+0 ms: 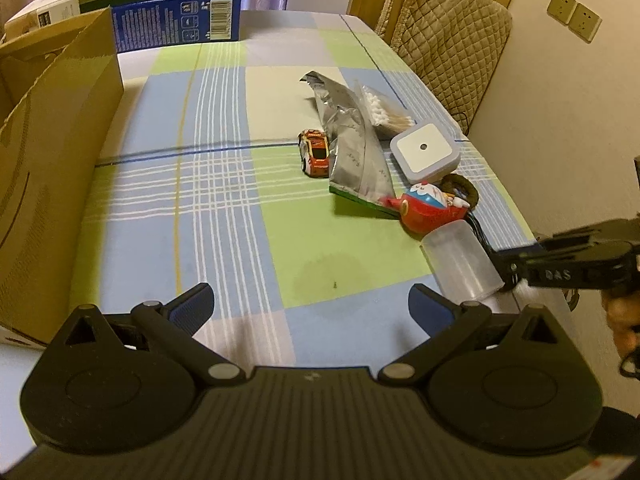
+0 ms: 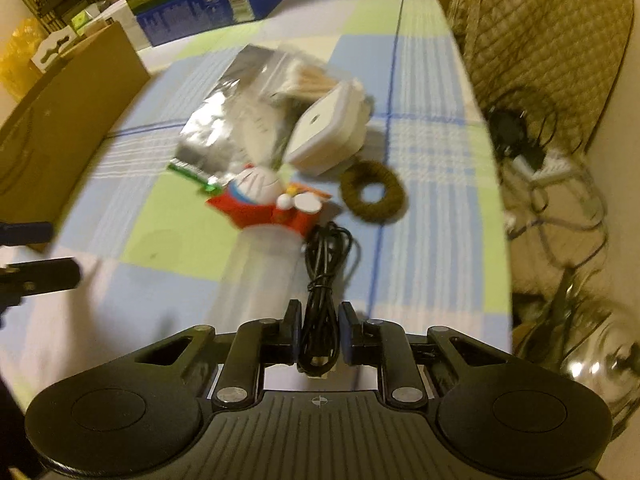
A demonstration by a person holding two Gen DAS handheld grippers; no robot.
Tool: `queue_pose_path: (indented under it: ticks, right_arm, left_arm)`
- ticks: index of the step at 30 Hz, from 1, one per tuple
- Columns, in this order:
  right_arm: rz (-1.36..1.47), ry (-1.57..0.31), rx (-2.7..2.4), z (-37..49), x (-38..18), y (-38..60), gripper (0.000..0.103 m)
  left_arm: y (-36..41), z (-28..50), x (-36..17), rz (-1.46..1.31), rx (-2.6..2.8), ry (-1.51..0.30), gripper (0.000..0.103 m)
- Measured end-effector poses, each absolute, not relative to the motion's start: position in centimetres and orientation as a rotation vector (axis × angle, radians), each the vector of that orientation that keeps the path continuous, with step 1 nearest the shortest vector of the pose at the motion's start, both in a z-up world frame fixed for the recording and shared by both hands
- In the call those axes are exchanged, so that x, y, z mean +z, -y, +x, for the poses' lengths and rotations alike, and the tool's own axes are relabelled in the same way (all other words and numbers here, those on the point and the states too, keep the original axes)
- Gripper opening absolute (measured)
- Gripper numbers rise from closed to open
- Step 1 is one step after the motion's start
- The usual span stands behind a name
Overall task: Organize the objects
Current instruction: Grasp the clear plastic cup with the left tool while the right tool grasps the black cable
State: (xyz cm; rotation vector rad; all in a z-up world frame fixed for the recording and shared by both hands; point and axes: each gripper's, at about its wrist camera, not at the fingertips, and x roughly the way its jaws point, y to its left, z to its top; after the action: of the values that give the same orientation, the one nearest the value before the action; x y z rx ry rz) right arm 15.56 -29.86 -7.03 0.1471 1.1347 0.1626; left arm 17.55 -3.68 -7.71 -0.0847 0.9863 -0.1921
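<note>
Right gripper (image 2: pixel 320 334) clenched on a coiled black cable (image 2: pixel 326 264); left gripper (image 1: pixel 310 306) released, jaws wide.

On the checked tabletop (image 1: pixel 224 240), beyond the cable at 12 o'clock lie a clear cup (image 2: pixel 260 264), a red toy (image 2: pixel 260 204), a brown ring (image 2: pixel 374 192), a white square box (image 2: pixel 328 128) and a foil pouch (image 2: pixel 224 112); a cardboard box (image 2: pixel 68 116) stands at 10 o'clock.

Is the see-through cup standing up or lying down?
Lying down. The clear cup rests on its side on the tablecloth, beside the red toy.

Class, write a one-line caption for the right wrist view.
Right gripper closes on a coiled black cable beside cluttered toys on a checked tablecloth.
</note>
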Motion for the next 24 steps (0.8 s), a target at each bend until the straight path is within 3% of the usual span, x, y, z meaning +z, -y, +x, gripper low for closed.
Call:
queue_pose_path:
  ticks: [24]
  right_arm:
    - [0.301,-1.28,0.427,17.8,-8.6,22.3,0.013]
  left_arm:
    - [1.3,15.8,-9.0,-0.09,-0.231,-1.001,0.102]
